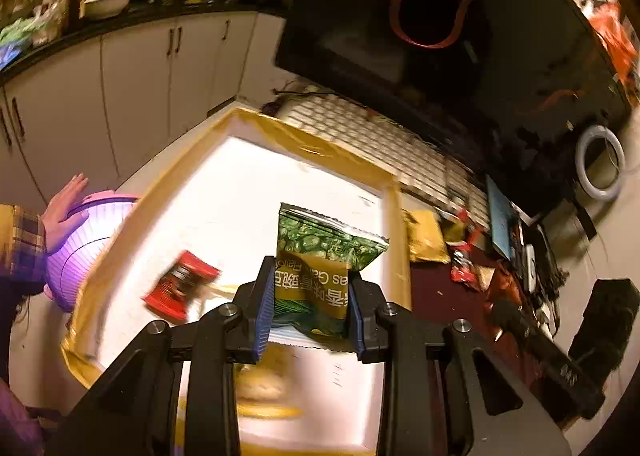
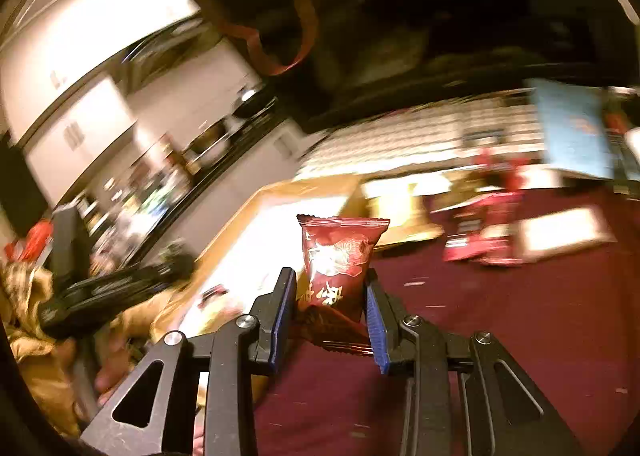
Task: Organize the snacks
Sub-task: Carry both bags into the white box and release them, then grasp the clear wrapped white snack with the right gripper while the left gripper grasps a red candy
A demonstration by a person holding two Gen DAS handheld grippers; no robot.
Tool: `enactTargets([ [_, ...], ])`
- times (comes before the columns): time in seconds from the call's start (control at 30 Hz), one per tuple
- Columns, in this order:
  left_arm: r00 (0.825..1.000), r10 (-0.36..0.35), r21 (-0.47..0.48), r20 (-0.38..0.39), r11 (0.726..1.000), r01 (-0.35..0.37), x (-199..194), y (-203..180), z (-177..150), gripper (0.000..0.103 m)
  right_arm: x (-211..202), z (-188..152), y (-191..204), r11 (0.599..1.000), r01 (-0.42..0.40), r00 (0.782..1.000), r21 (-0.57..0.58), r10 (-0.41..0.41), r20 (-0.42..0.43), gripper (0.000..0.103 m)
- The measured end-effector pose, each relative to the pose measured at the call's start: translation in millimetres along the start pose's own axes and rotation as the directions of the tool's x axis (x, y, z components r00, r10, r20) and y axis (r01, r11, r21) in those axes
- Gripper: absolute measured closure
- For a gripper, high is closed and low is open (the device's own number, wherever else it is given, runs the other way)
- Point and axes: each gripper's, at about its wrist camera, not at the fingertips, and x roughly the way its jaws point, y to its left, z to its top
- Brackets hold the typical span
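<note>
My left gripper (image 1: pixel 311 270) is shut on a green pea snack packet (image 1: pixel 322 256) and holds it above a white box (image 1: pixel 256 176) with yellow taped rims. A red snack packet (image 1: pixel 180 284) lies blurred inside the box, to the left. My right gripper (image 2: pixel 331 288) is shut on a dark red snack packet (image 2: pixel 340 256) and holds it upright above the dark red tablecloth (image 2: pixel 480 336), just right of the box (image 2: pixel 280 216). More red packets (image 2: pixel 480 240) lie on the cloth further right; they also show in the left wrist view (image 1: pixel 464 268).
A hand rests on a purple bowl (image 1: pixel 80 248) at the box's left. A yellow packet (image 1: pixel 426 236) lies right of the box. A white keyboard (image 1: pixel 380 144) and a black monitor (image 1: pixel 440 36) stand behind. The right view is motion-blurred.
</note>
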Motion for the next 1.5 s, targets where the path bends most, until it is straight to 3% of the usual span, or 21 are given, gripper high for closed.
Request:
enactTargets([
  [0.1,0.999,-0.006,-0.043,-0.044,0.999,0.004,17,18,7,0.074,36,9,24,0.999,-0.011,0.997,-0.035,0.008,-0.071,0.069],
  [0.23,0.995,0.030,-0.054,-0.098,0.998,-0.035,42,28,15,0.074,85,26,42,0.998,0.033,0.988,-0.049,-0.040,-0.147,0.069],
  [0.37,0.985,0.106,-0.034,-0.137,0.993,-0.112,59,31,19,0.074,120,30,47,0.993,0.092,0.985,-0.079,-0.103,-0.141,0.069],
  [0.57,0.975,0.127,0.000,-0.181,0.992,-0.129,69,27,17,0.072,128,25,45,0.993,0.095,0.985,-0.074,-0.105,-0.140,0.066],
  [0.67,0.975,0.138,0.001,-0.172,0.990,-0.140,67,24,15,0.057,122,24,43,0.998,0.043,0.990,-0.040,-0.047,-0.129,0.056],
  [0.73,0.980,0.148,0.000,-0.135,0.989,-0.149,59,23,14,0.048,114,26,42,0.999,0.027,0.994,-0.032,-0.031,-0.101,0.044],
  [0.87,0.983,0.179,-0.008,-0.028,0.984,-0.179,35,10,10,0.039,96,31,41,1.000,0.017,1.000,-0.019,-0.018,-0.022,0.042],
  [0.97,0.989,0.149,0.034,0.012,0.988,-0.149,17,-11,4,0.034,75,32,41,0.999,0.017,0.999,-0.029,-0.016,0.034,0.040],
  [1.13,0.994,0.093,0.093,0.059,0.991,-0.098,-7,-47,-12,0.030,31,21,27,0.999,0.032,0.998,-0.038,-0.030,0.058,0.039],
  [1.27,0.998,0.028,0.164,0.051,0.986,-0.036,-11,-76,-24,0.030,0,6,-5,0.998,0.048,0.998,0.030,-0.049,0.035,0.036],
  [1.4,0.996,-0.084,0.193,-0.039,0.977,0.090,-4,-102,-37,0.030,-24,-9,-40,0.991,0.099,0.995,0.089,-0.100,0.009,0.036],
  [1.5,0.994,-0.089,0.212,-0.065,0.972,0.101,3,-114,-45,0.030,-38,-18,-62,0.984,0.124,0.992,0.127,-0.124,-0.010,0.036],
])
